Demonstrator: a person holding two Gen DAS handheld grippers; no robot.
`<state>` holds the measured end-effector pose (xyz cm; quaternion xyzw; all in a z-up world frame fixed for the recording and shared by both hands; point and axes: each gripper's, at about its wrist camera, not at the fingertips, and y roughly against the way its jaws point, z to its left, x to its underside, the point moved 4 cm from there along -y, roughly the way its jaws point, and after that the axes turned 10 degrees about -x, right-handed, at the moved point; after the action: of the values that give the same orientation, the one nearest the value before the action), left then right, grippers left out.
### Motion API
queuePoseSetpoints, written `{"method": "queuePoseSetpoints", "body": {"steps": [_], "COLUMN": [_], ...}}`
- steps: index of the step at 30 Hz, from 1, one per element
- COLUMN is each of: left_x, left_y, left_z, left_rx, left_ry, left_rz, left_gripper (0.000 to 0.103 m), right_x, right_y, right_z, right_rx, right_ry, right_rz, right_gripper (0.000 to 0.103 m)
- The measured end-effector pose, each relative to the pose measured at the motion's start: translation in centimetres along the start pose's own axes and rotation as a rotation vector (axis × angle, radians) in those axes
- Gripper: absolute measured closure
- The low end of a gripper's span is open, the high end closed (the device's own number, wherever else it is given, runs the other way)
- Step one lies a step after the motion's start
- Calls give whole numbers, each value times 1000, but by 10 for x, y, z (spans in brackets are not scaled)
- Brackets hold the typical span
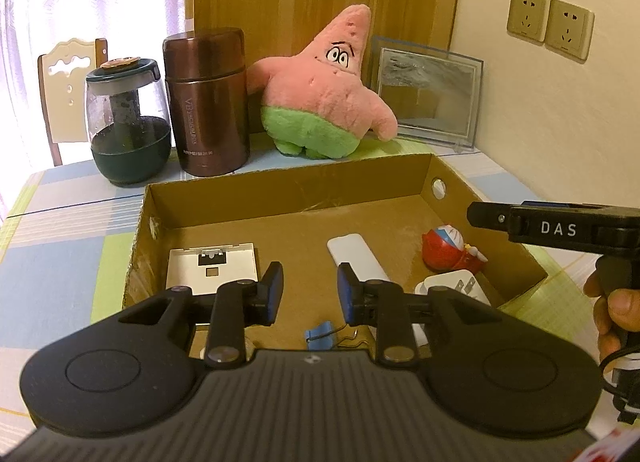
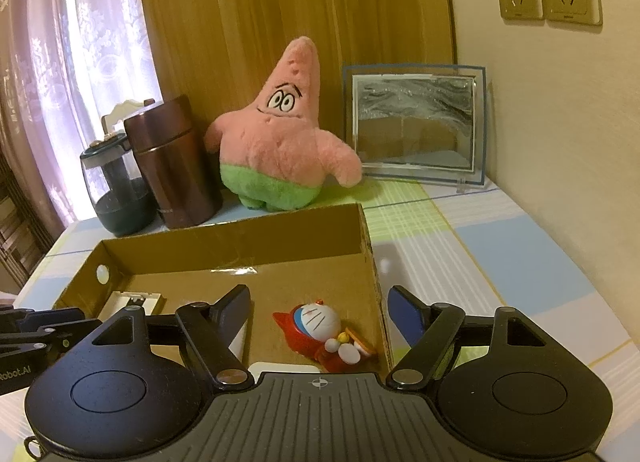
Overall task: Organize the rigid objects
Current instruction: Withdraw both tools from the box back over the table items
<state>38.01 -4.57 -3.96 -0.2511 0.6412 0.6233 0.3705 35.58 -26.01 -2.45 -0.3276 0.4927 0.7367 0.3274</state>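
An open cardboard box (image 1: 288, 189) lies on the checked tablecloth. Inside it are a beige plastic plate (image 1: 212, 266), a white remote (image 1: 356, 258), a red and blue cat figurine (image 1: 452, 250), a white plug adapter (image 1: 456, 286) and a blue binder clip (image 1: 320, 332). My left gripper (image 1: 310, 290) hovers over the box's near side, open a little, with nothing between its pads. My right gripper (image 2: 320, 302) stands open above the figurine (image 2: 320, 322), not touching it; its right finger hangs over the box's right wall (image 2: 372, 262). A hand (image 1: 616, 310) holds that gripper's handle.
Behind the box stand a glass jar with a dark lid (image 1: 124, 121), a brown steel flask (image 1: 208, 101), a pink and green star plush (image 1: 324, 101) and a clear picture frame (image 1: 428, 89). A wall with two sockets (image 1: 550, 23) bounds the right side. A chair (image 1: 68, 93) stands at the back left.
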Motion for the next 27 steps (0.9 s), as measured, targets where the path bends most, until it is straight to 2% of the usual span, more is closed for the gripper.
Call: {"method": "queuePoseSetpoints", "body": {"steps": [9,14,19,24,27], "left_x": [0,3,14,29,43], "left_y": [21,42,72,102,120], "left_z": [-4,-1,7,18,26], "left_rx": [1,-11,-35,-54,-79], "left_ry": [-8,-4,-12,-12,-18], "left_rz": [-34,-63,-97,-120,-125], "left_gripper": [75,68,39,21,16], "right_x": [-3,1,9,20,30], "right_y": [27,54,84,109,121], "right_z": [9,16,25,34,38], "right_rx": [-3,-24,-35,-47,-58], "right_ry": [17,2,20,44,64], "right_rz": [-61,-88,-108,-119,-113], "right_gripper": [30,25,21,19,18]}}
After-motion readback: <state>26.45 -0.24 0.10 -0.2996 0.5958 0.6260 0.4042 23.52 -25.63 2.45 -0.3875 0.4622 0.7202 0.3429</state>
